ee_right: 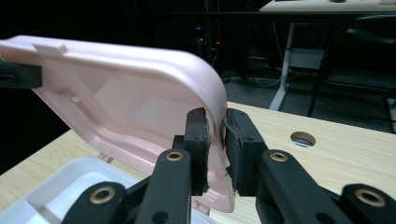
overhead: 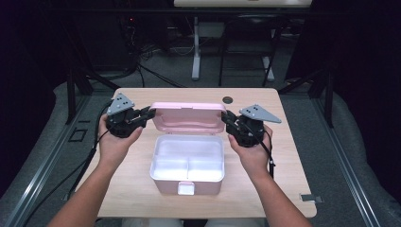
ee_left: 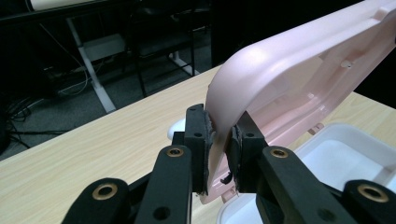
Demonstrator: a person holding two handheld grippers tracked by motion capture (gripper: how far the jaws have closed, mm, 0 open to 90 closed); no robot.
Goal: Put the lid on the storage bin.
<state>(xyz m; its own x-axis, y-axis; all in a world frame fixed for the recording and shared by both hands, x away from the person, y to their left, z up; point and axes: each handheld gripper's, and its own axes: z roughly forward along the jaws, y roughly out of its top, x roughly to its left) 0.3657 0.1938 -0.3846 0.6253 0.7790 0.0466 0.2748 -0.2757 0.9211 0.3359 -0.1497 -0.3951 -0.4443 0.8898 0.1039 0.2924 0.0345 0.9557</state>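
A pink lunch box base [overhead: 187,163] with a white divided inside sits near the table's front edge. Its pink lid [overhead: 188,116] stands raised behind it, hinged along the back. My left gripper [overhead: 147,113] is shut on the lid's left edge, and in the left gripper view the jaws of my left gripper [ee_left: 219,149] pinch the lid [ee_left: 299,74] rim between the pads. My right gripper [overhead: 226,117] is shut on the lid's right edge; the right gripper view shows my right gripper [ee_right: 215,149] clamped on the curved corner of the lid [ee_right: 126,93].
The wooden table [overhead: 142,198] has a round cable hole [overhead: 228,100] at the back right and a small metal tag [overhead: 309,198] at the front right corner. Desk legs and cables stand on the dark floor beyond.
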